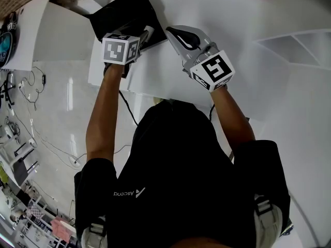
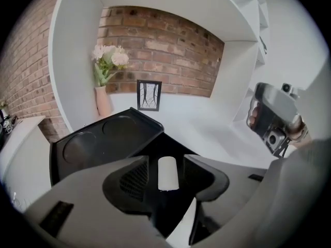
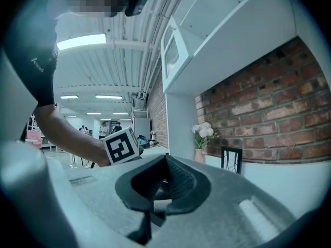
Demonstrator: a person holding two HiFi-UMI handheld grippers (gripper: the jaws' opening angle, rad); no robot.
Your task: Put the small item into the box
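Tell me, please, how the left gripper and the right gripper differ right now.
The left gripper stands open; the right gripper is shut. The left gripper tilts down over the small white item lying in the black box; the right gripper points level. Both hold nothing.

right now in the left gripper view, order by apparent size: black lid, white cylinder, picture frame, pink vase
1. flat black plastic lid
2. small white cylinder and black-framed picture: alike; the cylinder is nearer, so unranked
3. slim pink vase
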